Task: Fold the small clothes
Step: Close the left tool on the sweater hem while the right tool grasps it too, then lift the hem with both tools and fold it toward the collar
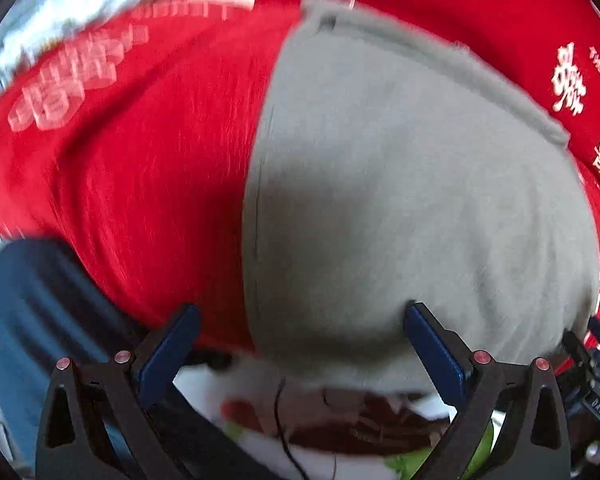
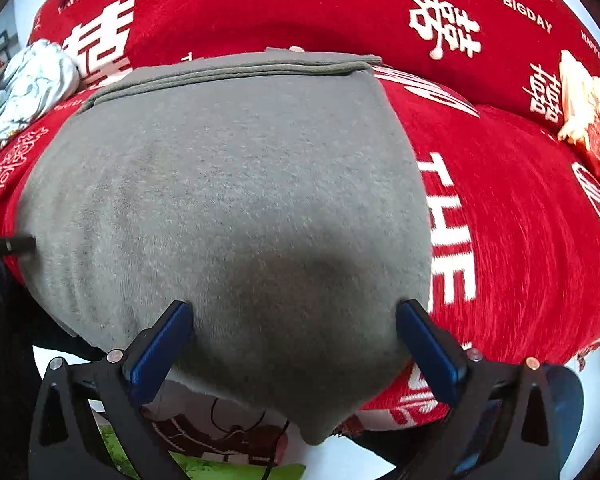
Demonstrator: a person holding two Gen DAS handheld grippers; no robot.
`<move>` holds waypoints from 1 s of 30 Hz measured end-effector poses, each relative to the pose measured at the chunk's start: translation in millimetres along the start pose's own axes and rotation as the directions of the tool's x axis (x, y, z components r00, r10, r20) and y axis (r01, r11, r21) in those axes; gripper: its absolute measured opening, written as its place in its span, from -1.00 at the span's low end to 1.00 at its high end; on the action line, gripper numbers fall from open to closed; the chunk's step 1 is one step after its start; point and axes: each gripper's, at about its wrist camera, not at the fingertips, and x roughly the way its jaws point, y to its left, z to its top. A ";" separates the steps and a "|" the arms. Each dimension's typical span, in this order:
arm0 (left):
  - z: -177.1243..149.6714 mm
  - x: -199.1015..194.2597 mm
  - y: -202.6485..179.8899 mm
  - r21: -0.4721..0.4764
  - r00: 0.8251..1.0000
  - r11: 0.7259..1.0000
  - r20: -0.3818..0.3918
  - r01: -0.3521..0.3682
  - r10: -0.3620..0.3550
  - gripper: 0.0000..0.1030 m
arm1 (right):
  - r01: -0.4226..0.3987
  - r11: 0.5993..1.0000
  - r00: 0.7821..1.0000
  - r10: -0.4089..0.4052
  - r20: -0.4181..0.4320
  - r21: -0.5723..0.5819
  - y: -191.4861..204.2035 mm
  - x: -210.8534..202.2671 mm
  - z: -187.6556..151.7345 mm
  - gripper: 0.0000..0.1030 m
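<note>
With the grey garment [image 2: 228, 208] lying flat on the red printed cover [image 2: 520, 208], both the left gripper [image 1: 302, 334] and right gripper [image 2: 294, 330] gape empty above its near edge; next, probably, pinching that edge to fold.

so that's one grey garment [image 2: 228, 200], one red cloth [image 2: 520, 220], one crumpled pale bundle [image 2: 32, 80], and two grippers [image 1: 302, 344] [image 2: 294, 340].

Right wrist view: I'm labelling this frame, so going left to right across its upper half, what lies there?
Crumpled pale patterned cloth → folded grey garment → white "THE" lettering on the red cover → cream-coloured object at the right edge.
</note>
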 end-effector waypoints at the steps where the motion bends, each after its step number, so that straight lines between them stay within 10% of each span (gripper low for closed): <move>1: -2.4 4.3 -0.3 0.000 0.999 1.000 -0.025 0.023 -0.023 0.99 | 0.006 1.000 1.000 -0.006 -0.010 -0.002 1.3 1.1 0.5 0.99; 7: -9.3 16.6 -23.0 0.093 0.989 0.991 -0.121 0.098 -0.086 0.63 | 0.051 0.993 0.997 -0.057 -0.059 -0.103 24.6 8.8 -3.3 0.81; 11: -13.7 -3.2 -28.7 0.127 0.988 0.981 -0.079 0.143 -0.134 -0.65 | 0.001 0.992 1.000 -0.004 -0.024 -0.126 27.6 -10.9 -2.8 -0.67; 14: -12.9 -18.0 -30.7 0.145 0.993 0.982 -0.023 0.119 -0.117 -0.70 | -0.045 0.996 0.999 0.044 -0.007 -0.080 17.4 -20.0 2.7 -0.92; 23: 57.6 -58.1 -48.9 0.138 0.974 0.988 0.202 0.076 -0.103 -0.71 | -0.240 0.959 0.957 0.208 0.200 0.149 -36.7 -31.7 66.5 -0.93; 30: 93.6 -20.7 -29.7 0.069 0.982 0.993 0.161 0.092 -0.102 -0.71 | -0.244 0.943 0.966 0.216 0.142 0.227 -47.6 26.1 94.3 -0.91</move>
